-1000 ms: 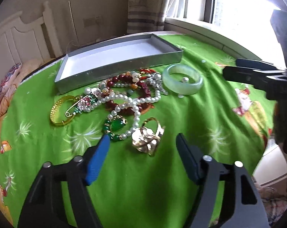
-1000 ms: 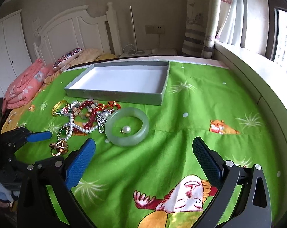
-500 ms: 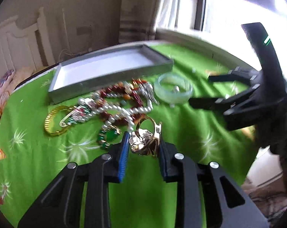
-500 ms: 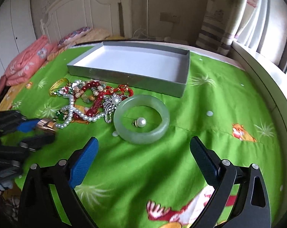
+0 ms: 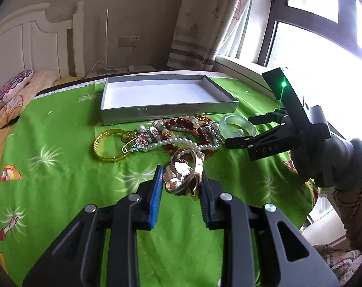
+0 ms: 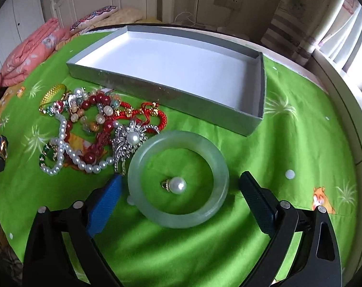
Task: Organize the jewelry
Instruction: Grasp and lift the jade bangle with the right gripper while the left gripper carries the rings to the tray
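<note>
- Left wrist view: the left gripper (image 5: pixel 181 186) has its jaws closed onto a gold brooch (image 5: pixel 183 174), which sits clamped between the blue pad and the black pad, raised over the green cloth (image 5: pixel 61 167).
- Beyond the brooch lies the jewelry pile (image 5: pixel 178 134): pearl strand, red beads and a gold bangle (image 5: pixel 109 146) at its left end.
- The grey box (image 5: pixel 166 112) stands behind the pile, toward the far edge of the bed, its white floor bare.
- A jade bangle (image 5: pixel 237 125) lies at the pile's right end; the right gripper (image 5: pixel 238 132) reaches in from the right with its fingers beside that bangle.
- Right wrist view: the right gripper (image 6: pixel 181 191) is spread wide, holding nothing. The jade bangle (image 6: pixel 178 217) lies flat on the cloth between its two fingers, the blue pad (image 6: pixel 104 203) just beside its left rim, the black one near its right rim.
- A pearl pendant (image 6: pixel 177 185) rests inside the bangle's ring.
- A silver brooch (image 6: pixel 129 141) touches the bangle's far left rim, with the pile (image 6: pixel 85 124) spreading left from it.
- The box (image 6: pixel 171 95) lies past the bangle, apart from it.
</note>
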Motion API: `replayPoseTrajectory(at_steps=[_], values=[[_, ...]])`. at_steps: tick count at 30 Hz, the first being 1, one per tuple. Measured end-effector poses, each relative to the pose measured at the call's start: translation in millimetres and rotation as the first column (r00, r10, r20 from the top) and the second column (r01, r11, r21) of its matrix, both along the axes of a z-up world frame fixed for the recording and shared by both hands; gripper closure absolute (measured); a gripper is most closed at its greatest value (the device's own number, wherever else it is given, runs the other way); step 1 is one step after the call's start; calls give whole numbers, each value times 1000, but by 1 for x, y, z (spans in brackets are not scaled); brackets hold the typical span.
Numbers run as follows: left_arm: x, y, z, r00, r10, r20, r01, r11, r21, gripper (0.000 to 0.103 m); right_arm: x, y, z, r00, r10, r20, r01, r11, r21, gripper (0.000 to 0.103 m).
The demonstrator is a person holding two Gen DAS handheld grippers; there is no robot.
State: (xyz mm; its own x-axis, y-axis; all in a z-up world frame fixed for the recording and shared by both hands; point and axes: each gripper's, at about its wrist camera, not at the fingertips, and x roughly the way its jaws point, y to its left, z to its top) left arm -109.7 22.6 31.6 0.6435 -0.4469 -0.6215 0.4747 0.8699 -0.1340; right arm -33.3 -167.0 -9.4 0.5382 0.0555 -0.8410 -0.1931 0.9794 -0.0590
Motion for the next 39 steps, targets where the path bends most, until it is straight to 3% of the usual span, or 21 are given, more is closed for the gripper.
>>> replayPoseTrajectory(at_steps=[1,8,14,24,39], values=[[0,2,0,1000,1,0,-1,1000,-3,75,-1,-1,1,1000,-1,3,1,1000,27,26],[1,15,0,1000,25,-8,-25,999,-25,75,-12,-4,2,998,-35,59,33,999,39,26],[5,19,3,999,34,-11,-35,999,-36,76,-22,-16,12,993,-61,97,50,993,109,26],[24,7,15,1000,28,-5,-28,1000,1,75,-17,-15,30,989,-52,138,38,994,101,26],[105,-16,42,998,56,1,-56,998,27,75,25,-11,52,982,-27,188,14,998,67,26]])
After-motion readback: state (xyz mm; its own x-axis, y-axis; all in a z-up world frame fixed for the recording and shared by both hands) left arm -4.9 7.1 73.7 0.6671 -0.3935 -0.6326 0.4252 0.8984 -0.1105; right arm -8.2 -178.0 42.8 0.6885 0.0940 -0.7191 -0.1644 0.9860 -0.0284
